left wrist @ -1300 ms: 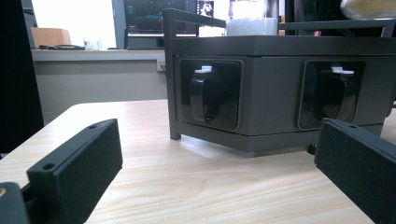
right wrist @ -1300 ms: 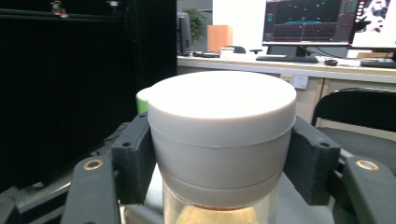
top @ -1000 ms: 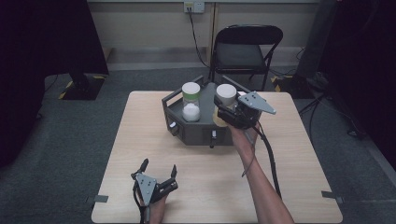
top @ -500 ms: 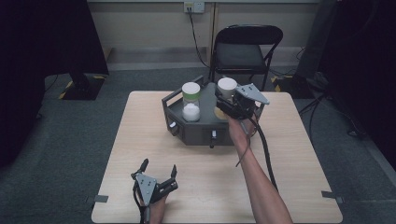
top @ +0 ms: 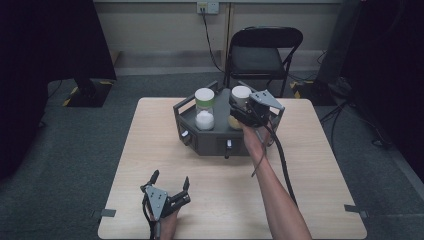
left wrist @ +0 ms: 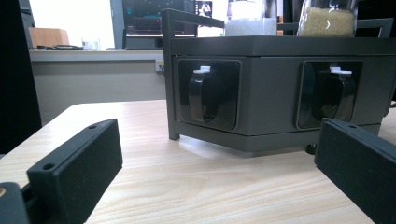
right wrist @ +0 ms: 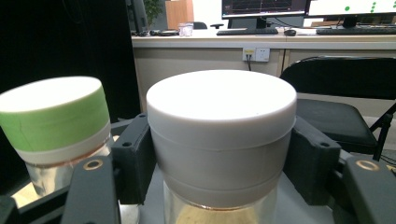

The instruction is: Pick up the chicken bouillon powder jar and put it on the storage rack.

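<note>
We have our right hand-held gripper closed around the white round plastic lid of a clear glass jar with yellowish grains; both black jaws press flat against the lid's sides, one on each flank. The jar stands on top of the dark grey hexagonal metal rack, straight ahead of this hand-held gripper. Just to the left of our grip stands a second clear jar with a green-banded white lid, holding white grains; the two lids are close but apart.

The step in hand, as we judge it, is either twisting this lid off or lifting the jar out by it. To do it well, we keep the jaws level and centred on the lid's band, squeeze evenly, and move straight up or turn about the jar's own axis, so that we do not knock the green-lidded neighbour or tip the rack.

Our left hand-held gripper rests low on the pale wooden worktop, near us, jaws wide apart and holding nothing. Ahead of it are the rack's side recesses with dark scoops. It could come forward to steady the rack if the lid resists.
</note>
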{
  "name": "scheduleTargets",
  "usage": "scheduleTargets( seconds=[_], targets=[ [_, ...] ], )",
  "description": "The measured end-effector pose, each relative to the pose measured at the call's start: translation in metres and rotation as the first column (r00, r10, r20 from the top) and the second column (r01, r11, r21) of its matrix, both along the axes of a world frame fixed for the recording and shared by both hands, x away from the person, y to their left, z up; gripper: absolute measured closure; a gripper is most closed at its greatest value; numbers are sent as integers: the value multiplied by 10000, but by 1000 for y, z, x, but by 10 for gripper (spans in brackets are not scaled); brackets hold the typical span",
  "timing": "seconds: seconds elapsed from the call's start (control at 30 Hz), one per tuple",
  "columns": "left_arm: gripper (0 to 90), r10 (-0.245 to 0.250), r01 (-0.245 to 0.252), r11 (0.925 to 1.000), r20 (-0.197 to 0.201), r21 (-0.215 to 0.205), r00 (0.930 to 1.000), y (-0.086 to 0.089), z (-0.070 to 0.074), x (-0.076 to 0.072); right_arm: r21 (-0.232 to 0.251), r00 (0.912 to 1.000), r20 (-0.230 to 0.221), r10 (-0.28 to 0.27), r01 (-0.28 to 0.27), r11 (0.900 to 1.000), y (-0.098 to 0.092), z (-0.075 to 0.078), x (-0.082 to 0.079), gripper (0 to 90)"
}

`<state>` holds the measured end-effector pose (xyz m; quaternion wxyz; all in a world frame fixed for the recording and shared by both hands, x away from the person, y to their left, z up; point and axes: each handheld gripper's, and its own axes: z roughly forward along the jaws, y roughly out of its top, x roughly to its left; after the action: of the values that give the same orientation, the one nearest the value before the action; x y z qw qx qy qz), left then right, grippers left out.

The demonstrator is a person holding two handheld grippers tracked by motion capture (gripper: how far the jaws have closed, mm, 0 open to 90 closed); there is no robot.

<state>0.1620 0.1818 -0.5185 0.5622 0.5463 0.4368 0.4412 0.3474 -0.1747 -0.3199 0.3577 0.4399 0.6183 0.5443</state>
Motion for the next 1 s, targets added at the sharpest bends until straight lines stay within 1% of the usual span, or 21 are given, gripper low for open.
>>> scheduleTargets(
  seconds=[0.1,0.2,0.3,0.43,0.53,1.0],
  targets=[
    [3,0,0,10000,5,-3,10000,0,0,0,-79,10000,-5,22,-22,10000,2,-3,0,332],
    [3,-2,2,10000,7,-5,10000,0,0,0,-271,10000,35,0,1,9996,5,-4,1,331],
    [3,-2,2,10000,8,-6,10000,0,0,0,-123,10000,13,32,-32,9999,4,-5,1,331],
    [3,-14,14,10000,8,-6,10000,0,0,0,-206,10000,-82,46,-48,9998,5,-6,1,331],
    [3,-13,13,10000,6,-3,10000,0,0,0,-144,10000,9,22,-22,9999,4,-9,-1,331],
    [3,-7,7,10000,9,-4,10000,0,0,0,-155,10000,-89,-2,1,9999,4,-8,-2,331]
  ],
)
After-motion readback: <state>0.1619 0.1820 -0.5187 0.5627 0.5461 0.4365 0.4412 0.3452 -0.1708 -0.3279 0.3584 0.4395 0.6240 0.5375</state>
